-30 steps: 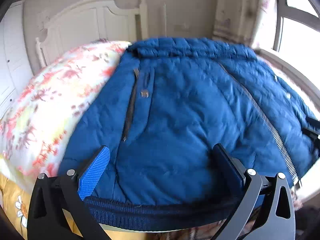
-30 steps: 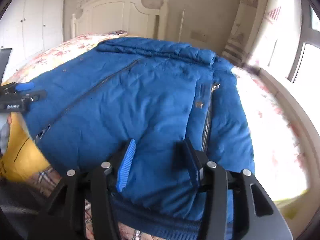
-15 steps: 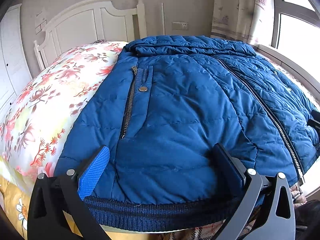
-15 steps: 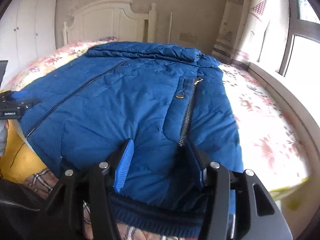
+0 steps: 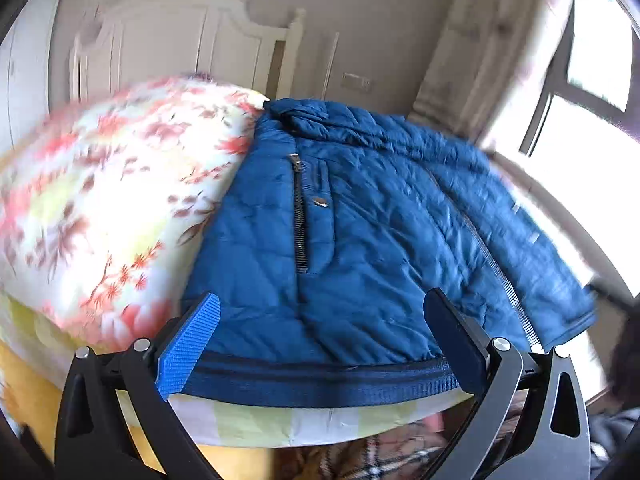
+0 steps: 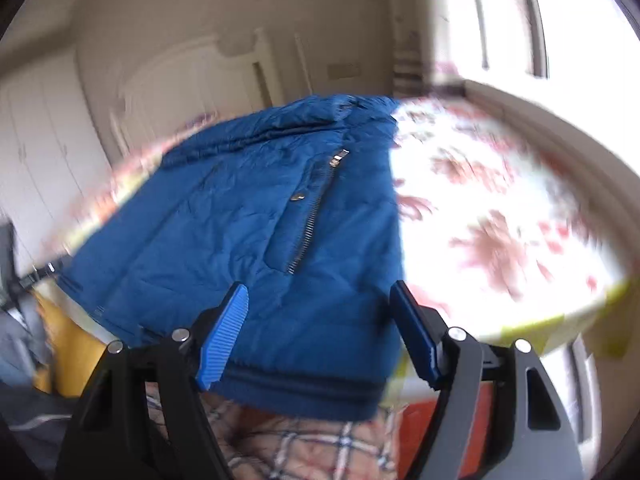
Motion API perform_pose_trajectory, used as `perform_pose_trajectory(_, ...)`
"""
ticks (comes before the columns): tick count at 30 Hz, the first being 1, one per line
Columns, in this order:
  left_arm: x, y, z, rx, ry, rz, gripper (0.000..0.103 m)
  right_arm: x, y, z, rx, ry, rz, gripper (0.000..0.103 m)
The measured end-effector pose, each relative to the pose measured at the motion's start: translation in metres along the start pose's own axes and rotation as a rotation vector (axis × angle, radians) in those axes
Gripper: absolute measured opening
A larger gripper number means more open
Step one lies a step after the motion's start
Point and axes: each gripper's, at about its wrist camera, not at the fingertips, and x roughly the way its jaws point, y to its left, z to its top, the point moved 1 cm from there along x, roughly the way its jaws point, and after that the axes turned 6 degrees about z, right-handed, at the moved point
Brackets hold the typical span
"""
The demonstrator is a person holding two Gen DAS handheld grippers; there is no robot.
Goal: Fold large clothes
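Both grippers have pulled back from the blue jacket (image 5: 360, 240) on the floral bedspread (image 5: 100, 208), fingers spread wide, holding nothing.

Readable text: none in either view.
Jacket (image 5: 380, 248): no brand, label or number legible; only zips and a metal snap.
Bedspread (image 5: 100, 208): flower print only, no lettering.
Wall plate (image 6: 343, 70): blurred, nothing readable.
Left gripper (image 5: 320, 344): no marking visible.
Right gripper (image 6: 320, 332): no marking visible.
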Motion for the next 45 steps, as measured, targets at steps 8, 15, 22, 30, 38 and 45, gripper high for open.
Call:
perform_pose_trajectory(8,-0.018,0.029,0.008,-0.145,-0.082,0.021,0.098,-0.009,-0.024,-0.04,0.116,0.03,0.095,0.072)
perform_pose_trajectory(15,0.008,0.04,-0.003,-0.139,0.044,0.079,0.098,-0.008,-0.013,-0.042,0.131,-0.007,0.126,0.051)
perform_pose_trajectory(22,0.009,0.025,-0.009,-0.072,0.033,0.093,0.098,-0.015,-0.014,-0.033,0.118,-0.048,0.129,0.045)
perform_pose_trajectory(30,0.015,0.024,-0.004,-0.122,0.059,0.014,0.072,0.004,-0.031,-0.024,0.21,-0.071,0.273,0.047)
perform_pose_trajectory(38,0.008,0.029,-0.008,-0.099,0.104,0.001,0.055,0.01,-0.03,-0.029,0.213,0.032,0.373,0.046)
perform_pose_trajectory(45,0.008,0.026,0.0,-0.137,0.088,-0.048,0.054,0.005,-0.019,-0.019,0.169,-0.043,0.357,0.043)
